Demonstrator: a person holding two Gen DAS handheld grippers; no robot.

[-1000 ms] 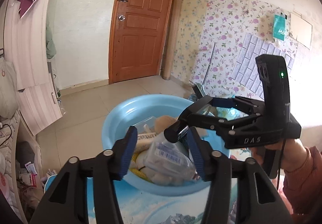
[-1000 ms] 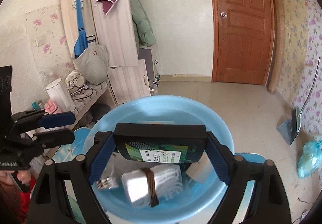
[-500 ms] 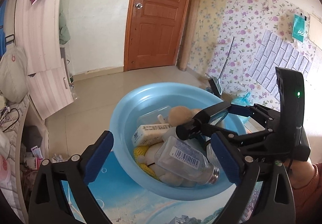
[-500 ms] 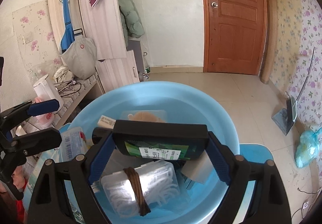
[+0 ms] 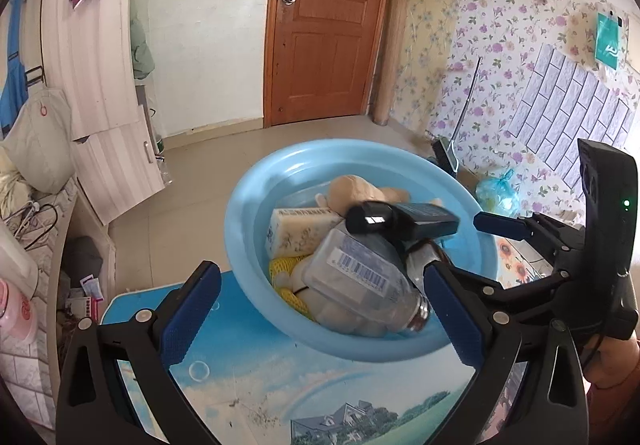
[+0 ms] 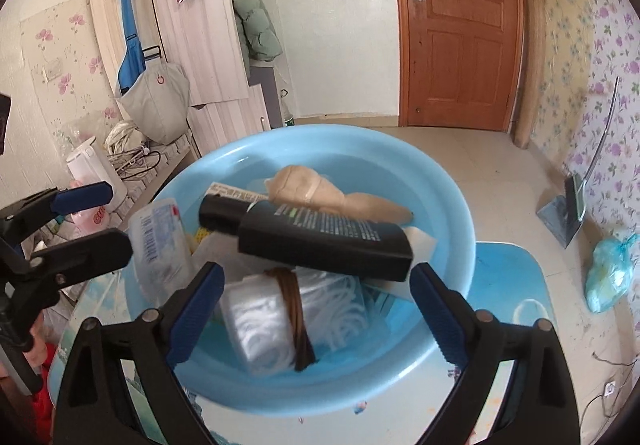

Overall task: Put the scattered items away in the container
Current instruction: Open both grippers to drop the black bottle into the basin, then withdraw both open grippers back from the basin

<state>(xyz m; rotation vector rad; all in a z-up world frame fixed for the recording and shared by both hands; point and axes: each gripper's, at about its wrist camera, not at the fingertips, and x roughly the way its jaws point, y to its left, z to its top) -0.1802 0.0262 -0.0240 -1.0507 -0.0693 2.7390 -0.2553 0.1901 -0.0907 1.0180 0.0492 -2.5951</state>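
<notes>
Progress near done: round light-blue plastic basin [image 6: 452, 213] holds clear barcode-labelled bottle [image 5: 360, 277] and black flat tube [image 6: 320, 241], both dropped; left gripper [image 5: 320, 309] and right gripper [image 6: 316, 309] just spread, empty; nothing loose visible beside basin

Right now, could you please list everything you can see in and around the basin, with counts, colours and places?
basin: one, light blue, on the table
table: one, blue sky-and-house print, under the basin
black tube: one, black with a dark label, tilted across the pile in the basin, clear of the right fingers
clear bottle: one, transparent with a barcode label, lying in the basin
plush toy: one, beige, at the basin's far side
white bundle: one, white with a brown band, basin's near side
soap box: one, cream
yellow net: one, yellow, under the bottle
door: one, brown, shut
left gripper: one, black with blue fingers, open
right gripper: one, same colours, open, jaws just widened
</notes>
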